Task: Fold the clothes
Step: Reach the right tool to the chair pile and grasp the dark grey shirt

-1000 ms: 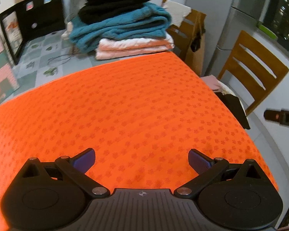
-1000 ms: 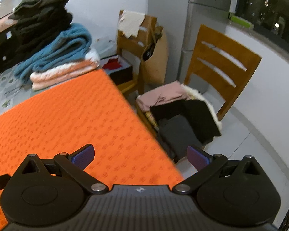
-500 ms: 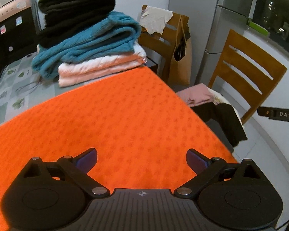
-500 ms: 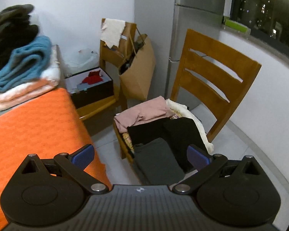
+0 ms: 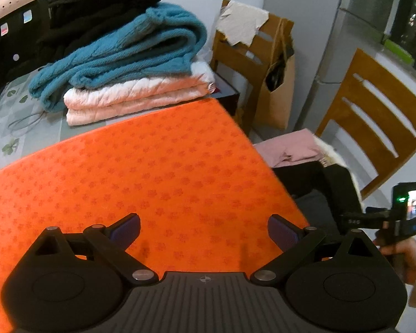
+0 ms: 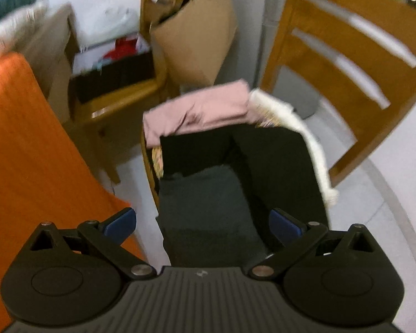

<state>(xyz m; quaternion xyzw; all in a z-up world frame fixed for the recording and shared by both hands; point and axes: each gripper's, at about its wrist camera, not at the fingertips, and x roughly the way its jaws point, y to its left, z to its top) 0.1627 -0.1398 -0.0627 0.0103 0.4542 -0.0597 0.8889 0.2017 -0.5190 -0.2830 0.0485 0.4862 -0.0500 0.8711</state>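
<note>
Unfolded clothes lie heaped on a wooden chair: a dark grey garment [image 6: 208, 208] in front, a black one [image 6: 274, 161] behind it, a pink one [image 6: 202, 111] at the back. My right gripper [image 6: 203, 226] hovers open just above the grey garment, holding nothing. My left gripper [image 5: 203, 229] stands open and empty over the orange mat [image 5: 141, 172] on the table. A folded stack sits at the table's far end: teal knit [image 5: 130, 47], pale pink quilted piece [image 5: 136, 94], black garments [image 5: 97, 2]. The same chair pile [image 5: 313, 172] shows past the mat's right edge.
The slatted chair back [image 6: 344, 63] rises behind the pile. A second chair [image 6: 116, 102] carries a dark box, with a brown paper bag [image 6: 197, 33] beside it. A person's hand [image 5: 402, 252] holds the right gripper's handle at the left wrist view's right edge.
The right gripper swung away from the orange mat and down toward the clothes on the chair. The left wrist view turned right, bringing the chair and folded stack closer. Both stayed open.
</note>
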